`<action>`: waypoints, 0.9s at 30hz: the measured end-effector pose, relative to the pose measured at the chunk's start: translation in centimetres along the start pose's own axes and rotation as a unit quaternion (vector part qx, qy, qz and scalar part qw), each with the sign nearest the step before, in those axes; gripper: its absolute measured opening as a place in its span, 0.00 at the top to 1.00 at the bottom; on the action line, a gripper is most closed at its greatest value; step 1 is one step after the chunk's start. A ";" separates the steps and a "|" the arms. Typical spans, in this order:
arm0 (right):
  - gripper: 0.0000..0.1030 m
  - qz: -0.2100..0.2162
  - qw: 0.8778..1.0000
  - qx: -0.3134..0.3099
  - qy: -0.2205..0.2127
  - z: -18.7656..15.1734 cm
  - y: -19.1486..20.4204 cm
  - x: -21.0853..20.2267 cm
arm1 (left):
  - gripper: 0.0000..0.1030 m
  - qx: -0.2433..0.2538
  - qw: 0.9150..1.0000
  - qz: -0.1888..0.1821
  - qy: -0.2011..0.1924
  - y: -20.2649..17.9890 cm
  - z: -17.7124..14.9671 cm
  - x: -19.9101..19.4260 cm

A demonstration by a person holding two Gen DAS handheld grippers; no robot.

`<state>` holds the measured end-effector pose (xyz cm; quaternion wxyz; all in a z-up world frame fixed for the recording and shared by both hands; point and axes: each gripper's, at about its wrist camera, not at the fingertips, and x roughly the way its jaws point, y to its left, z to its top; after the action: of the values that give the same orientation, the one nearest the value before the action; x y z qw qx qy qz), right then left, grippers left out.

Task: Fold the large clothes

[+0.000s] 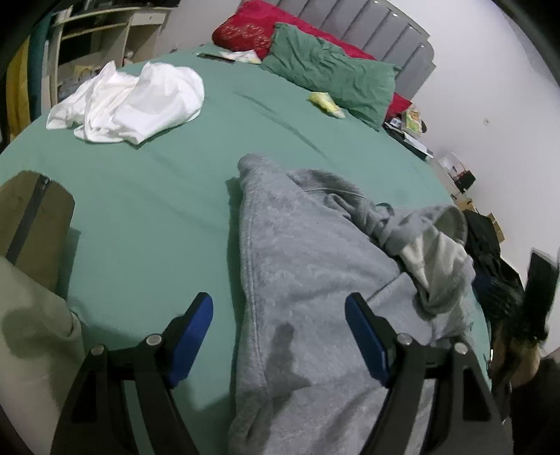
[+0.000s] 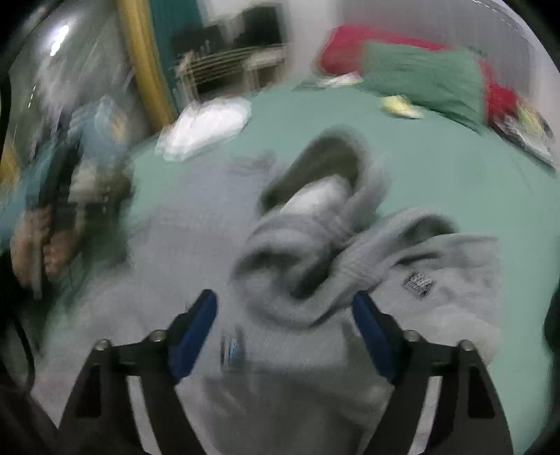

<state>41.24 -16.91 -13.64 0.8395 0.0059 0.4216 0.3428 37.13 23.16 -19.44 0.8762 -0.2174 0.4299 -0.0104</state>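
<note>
A large grey hoodie (image 1: 297,245) lies crumpled on the green bed sheet (image 1: 157,175), its pale lining showing at the right. My left gripper (image 1: 279,304) hovers open over the hoodie's left hem edge, with one finger above bare sheet and the other above grey cloth. The right wrist view is blurred. In it my right gripper (image 2: 285,297) stands open above the bunched hood and sleeve of the hoodie (image 2: 315,245). A fold of cloth rises between its fingers, and the pads do not press on it.
A white garment (image 1: 133,101) lies crumpled at the far left of the bed. A green pillow (image 1: 332,73), a red pillow (image 1: 245,31) and a small yellow item (image 1: 325,103) sit by the headboard. An olive zipped garment (image 1: 31,224) lies at the left edge. Shelves stand beyond the bed.
</note>
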 end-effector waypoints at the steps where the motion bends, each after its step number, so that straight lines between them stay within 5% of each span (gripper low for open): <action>1: 0.12 -0.002 1.000 0.026 -0.013 1.3 -1.4 0.6 | 0.24 0.004 1.000 0.000 -0.001 -0.1 0.0 0.0; 3: 0.11 -0.007 0.997 0.068 -0.021 3.8 -4.1 2.6 | 0.24 0.015 1.000 0.003 -0.002 -0.4 0.1 0.1; 7: 0.11 0.004 0.995 0.092 0.040 6.7 -6.5 8.7 | 0.24 0.031 0.999 0.015 0.006 -0.4 0.3 1.0; 9: 0.54 -0.004 0.997 0.053 0.059 6.9 -5.5 10.8 | 0.24 0.031 0.999 0.017 0.011 -0.1 0.6 1.5; 10: 0.90 -0.028 0.996 0.028 0.077 7.5 -5.2 12.1 | 0.24 0.026 0.999 0.016 0.012 0.0 0.9 1.6; 13: 0.91 -0.095 0.993 -0.037 0.057 8.5 -2.5 10.2 | 0.24 0.007 1.000 -0.002 0.004 0.1 1.5 1.3; 15: 0.91 -0.182 0.975 -0.130 0.008 9.8 1.3 6.7 | 0.24 0.006 1.000 -0.009 -0.007 0.1 1.4 0.8; 18: 0.94 -0.280 0.922 -0.259 -0.071 9.6 7.6 2.7 | 0.24 0.005 1.000 -0.007 -0.012 0.0 1.0 0.0; 20: 0.83 -0.325 0.879 -0.339 -0.085 7.7 11.0 2.2 | 0.24 0.008 1.000 -0.008 -0.012 -0.1 0.6 -0.3; 22: 0.86 -0.313 0.857 -0.402 -0.080 4.8 14.1 2.1 | 0.24 0.012 1.000 -0.005 -0.012 -0.2 0.0 -0.6; 23: 0.95 -0.286 0.856 -0.426 -0.064 2.3 16.1 2.4 | 0.24 0.013 1.000 -0.005 -0.011 -0.3 -0.1 -0.7; 27: 0.95 -0.200 0.880 -0.430 0.015 -5.0 19.2 3.2 | 0.24 0.030 1.000 -0.008 -0.007 -0.5 -1.3 -1.5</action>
<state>28.01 -1.71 -13.40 0.8040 -0.4449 0.2372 0.3151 35.28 22.50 -18.81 0.8851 -0.1947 0.4218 -0.0288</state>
